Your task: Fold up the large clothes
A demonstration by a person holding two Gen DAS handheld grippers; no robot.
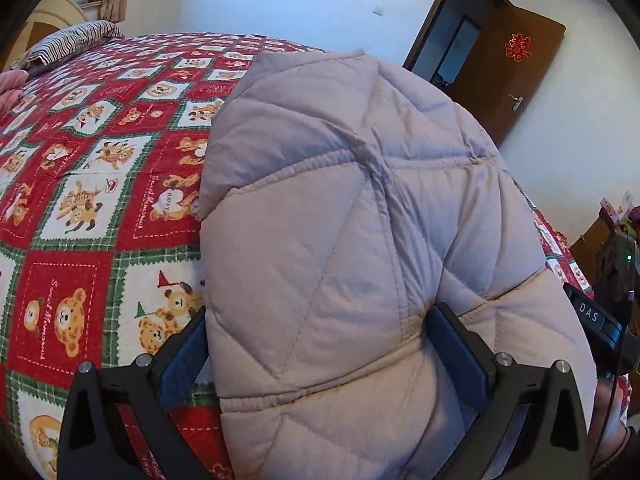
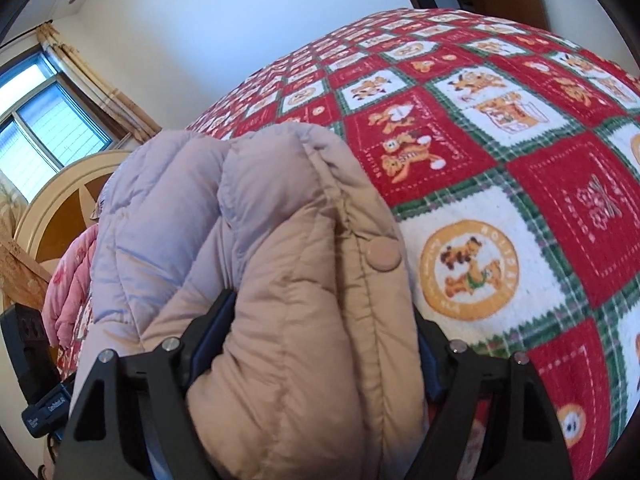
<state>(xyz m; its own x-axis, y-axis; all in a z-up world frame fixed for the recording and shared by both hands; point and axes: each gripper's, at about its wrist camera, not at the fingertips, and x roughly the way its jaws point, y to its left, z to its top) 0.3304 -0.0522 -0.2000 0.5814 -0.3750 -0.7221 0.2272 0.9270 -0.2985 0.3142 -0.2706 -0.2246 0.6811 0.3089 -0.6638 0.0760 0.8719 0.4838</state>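
Observation:
A big quilted beige puffer coat (image 1: 360, 220) lies bunched on the bed and fills the middle of the left wrist view. My left gripper (image 1: 320, 344) has its jaws around a thick fold of the coat, with padding bulging between them. In the right wrist view the coat (image 2: 280, 260) shows a front edge with a round snap button (image 2: 385, 255). My right gripper (image 2: 324, 344) is clamped on that padded edge. The other gripper's body shows at the right edge of the left wrist view (image 1: 600, 320).
The bed is covered by a red, white and green teddy-bear quilt (image 1: 80, 200), also seen in the right wrist view (image 2: 520, 200). A striped pillow (image 1: 72, 40) and a pink cloth (image 2: 72, 280) lie near the headboard (image 2: 60, 208). A brown door (image 1: 508, 68) stands open.

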